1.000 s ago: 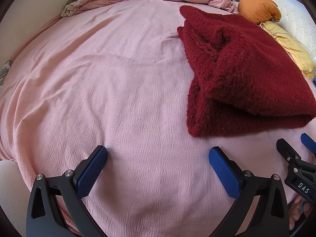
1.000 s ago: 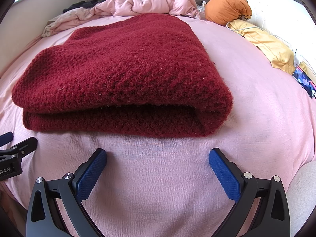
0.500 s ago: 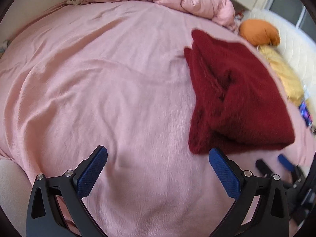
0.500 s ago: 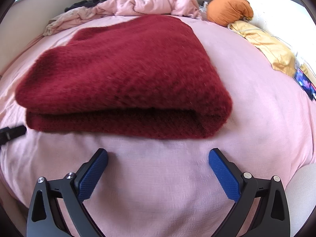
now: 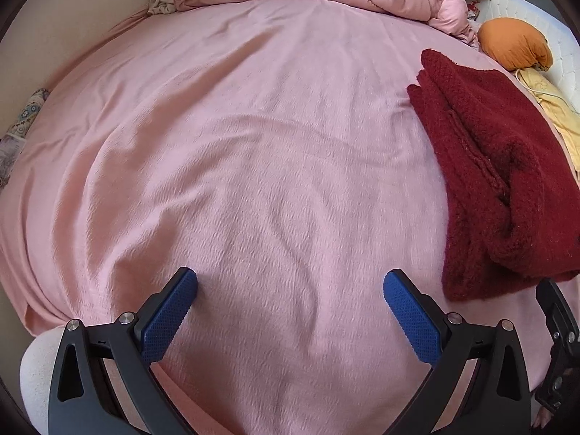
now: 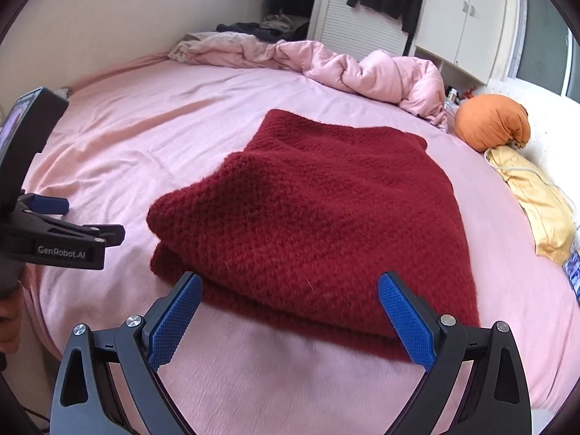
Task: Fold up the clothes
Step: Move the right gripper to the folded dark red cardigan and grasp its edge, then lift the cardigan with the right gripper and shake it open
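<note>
The dark red knitted garment [image 6: 311, 210] lies on the bed, already doubled over on itself into a thick, roughly rectangular bundle — layers show stacked along its near edge and its left side. It sits toward the right half of the bed, close to the front edge. Whether one more fold is meant or this is the finished bundle, I cannot judge from here.

The right hand-held gripper [image 6: 290, 311] hovers just at the bundle's near edge, its blue pads spread wide and holding nothing. The left hand-held gripper [image 5: 290, 311] is over bare sheet to the left of the garment, spread wide too, empty. If another fold is wanted, I'd say the thick, springy knit needs a deep bite through all layers at each corner, both corners lifted together and laid down flat, or the bundle will slump open. If it is done, a light press on top would settle it.

The pink sheet [image 5: 235, 145] is soft and lightly wrinkled — a yielding surface that drags under anything slid across it. A crumpled pink duvet [image 6: 373, 72] is heaped at the far side, an orange cushion [image 6: 489, 123] and a yellow pillow [image 6: 536, 199] lie to the right, and white cupboards [image 6: 460, 11] with dark clothing hanging stand behind.
</note>
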Demonstrator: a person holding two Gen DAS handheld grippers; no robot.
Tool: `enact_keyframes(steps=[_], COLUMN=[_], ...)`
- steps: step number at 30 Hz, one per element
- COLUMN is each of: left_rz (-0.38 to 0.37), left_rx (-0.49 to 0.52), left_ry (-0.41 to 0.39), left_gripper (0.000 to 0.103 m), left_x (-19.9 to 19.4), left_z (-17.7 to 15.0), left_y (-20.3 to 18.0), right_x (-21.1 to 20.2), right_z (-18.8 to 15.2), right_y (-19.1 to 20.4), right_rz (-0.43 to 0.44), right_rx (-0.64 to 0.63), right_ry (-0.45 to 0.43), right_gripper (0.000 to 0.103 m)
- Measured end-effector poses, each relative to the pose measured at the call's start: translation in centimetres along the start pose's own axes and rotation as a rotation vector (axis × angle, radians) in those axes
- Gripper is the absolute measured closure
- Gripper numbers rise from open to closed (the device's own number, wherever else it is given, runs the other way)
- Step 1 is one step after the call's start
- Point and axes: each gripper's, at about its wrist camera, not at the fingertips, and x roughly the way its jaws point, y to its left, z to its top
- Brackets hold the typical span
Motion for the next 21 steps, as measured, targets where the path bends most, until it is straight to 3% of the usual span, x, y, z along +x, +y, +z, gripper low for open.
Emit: enact_keyframes(steps=[7, 11, 12, 14, 17, 21], left_rz=[-0.02, -0.089, -0.103, -0.106, -0.095, -0.081], left_rx=[-0.009, -0.081, -0.101, -0.119, -0.114, -0.107], left_ry=[0.009, -0.006, -0.011, -0.004, -0.008, -0.013], left_gripper=[0.0, 0.0, 0.0, 0.0, 0.0, 0.0], left_x=[-0.1, -0.5, -0.5, -0.2, -0.1, 0.0], left_z=[0.2, 0.4, 0.5, 0.6, 0.5, 0.4], left_y=[0.3, 1.5, 1.8, 2.0, 1.8, 1.6], right_x=[0.9, 2.9, 3.5, 4.6, 4.9, 1.9], right_z=[2.1, 3.5, 3.8, 4.6, 6.0, 7.5], right_y=[1.9, 1.7, 1.6, 1.3, -1.7, -9.3], right_rz=[0.022, 0.083, 0.103, 0.141, 0.243, 0.329], right_rx=[-0.129, -0.115, -0.108, -0.093, 0.069, 0.36], right_ry=[-0.006, 0.043, 0.058, 0.087, 0.1, 0.022], right_gripper=[0.005, 0.008, 0.014, 0.081, 0.087, 0.092])
